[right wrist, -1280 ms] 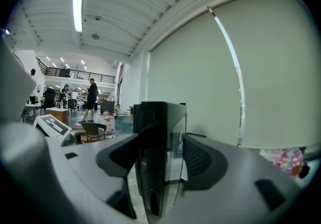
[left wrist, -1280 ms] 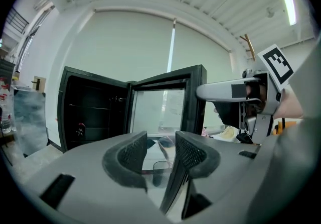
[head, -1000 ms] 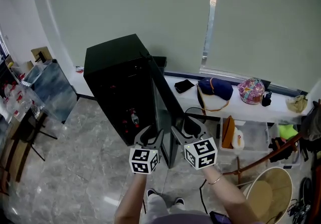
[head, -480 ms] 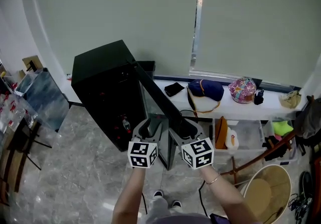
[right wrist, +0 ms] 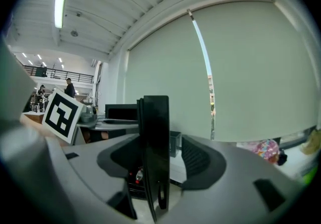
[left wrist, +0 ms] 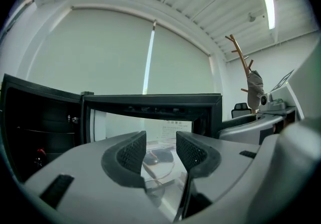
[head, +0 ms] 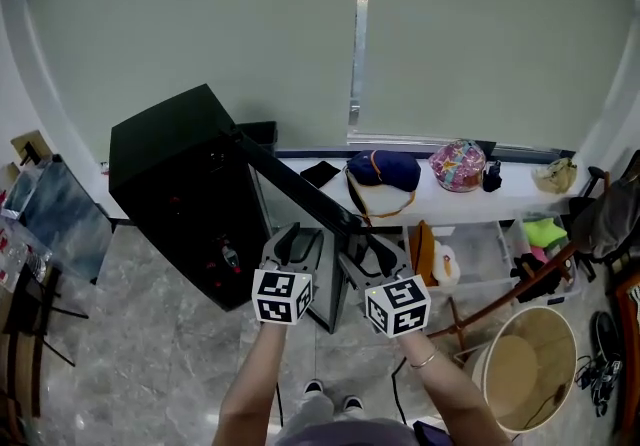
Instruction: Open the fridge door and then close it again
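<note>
A black fridge (head: 165, 169) stands on the floor with its glass door (head: 300, 184) swung wide open. My right gripper (head: 370, 252) straddles the door's free edge. In the right gripper view the edge (right wrist: 154, 137) lies against the left pad, with a gap to the right pad, so my right gripper (right wrist: 161, 160) is open. My left gripper (head: 293, 236) sits just left of it, facing the door. Its jaws (left wrist: 160, 150) stand apart with nothing between them, and the door's frame (left wrist: 150, 101) fills the view beyond.
A white window ledge (head: 440, 202) behind the door carries a dark blue bag (head: 385, 172) and a colourful bag (head: 458, 164). A round bin (head: 520, 369) and a wooden rack (head: 525, 282) stand at the right, a glass-topped table (head: 50, 214) at the left.
The door stands at a wider angle from the cabinet than a second ago. Both grippers have moved along with its free edge, and the fridge has shifted left in the head view.
</note>
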Demonstrator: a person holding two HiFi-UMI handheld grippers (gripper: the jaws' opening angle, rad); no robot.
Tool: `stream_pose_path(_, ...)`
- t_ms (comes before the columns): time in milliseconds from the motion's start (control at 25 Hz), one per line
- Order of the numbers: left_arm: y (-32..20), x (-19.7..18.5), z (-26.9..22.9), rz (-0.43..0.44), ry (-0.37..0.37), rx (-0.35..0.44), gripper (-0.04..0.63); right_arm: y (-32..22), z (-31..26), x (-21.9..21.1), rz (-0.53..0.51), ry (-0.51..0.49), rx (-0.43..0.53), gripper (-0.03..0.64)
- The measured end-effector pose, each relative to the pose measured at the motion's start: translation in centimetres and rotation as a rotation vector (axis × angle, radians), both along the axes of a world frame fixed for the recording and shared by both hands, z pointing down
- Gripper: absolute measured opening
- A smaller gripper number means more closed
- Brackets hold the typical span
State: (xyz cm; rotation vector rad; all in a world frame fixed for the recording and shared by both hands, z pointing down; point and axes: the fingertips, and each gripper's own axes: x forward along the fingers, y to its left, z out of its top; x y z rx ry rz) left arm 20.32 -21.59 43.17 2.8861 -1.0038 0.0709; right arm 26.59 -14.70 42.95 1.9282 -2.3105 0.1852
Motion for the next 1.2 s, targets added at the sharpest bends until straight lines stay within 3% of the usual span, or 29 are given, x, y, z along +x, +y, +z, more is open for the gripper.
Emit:
stream_pose_path(520,-2.2,4.7,0.7,0.135,0.002,-0.025,0.173,-1.1,1.6,4.3,0.188,-0.01,-0.042,0.236)
stream_pose_path(1200,-4.0,8.2,1.4,0.18,0.012,-0.057,0.189,-1.2,2.2,7.0,0.293,-0.022,-0.062,0.212)
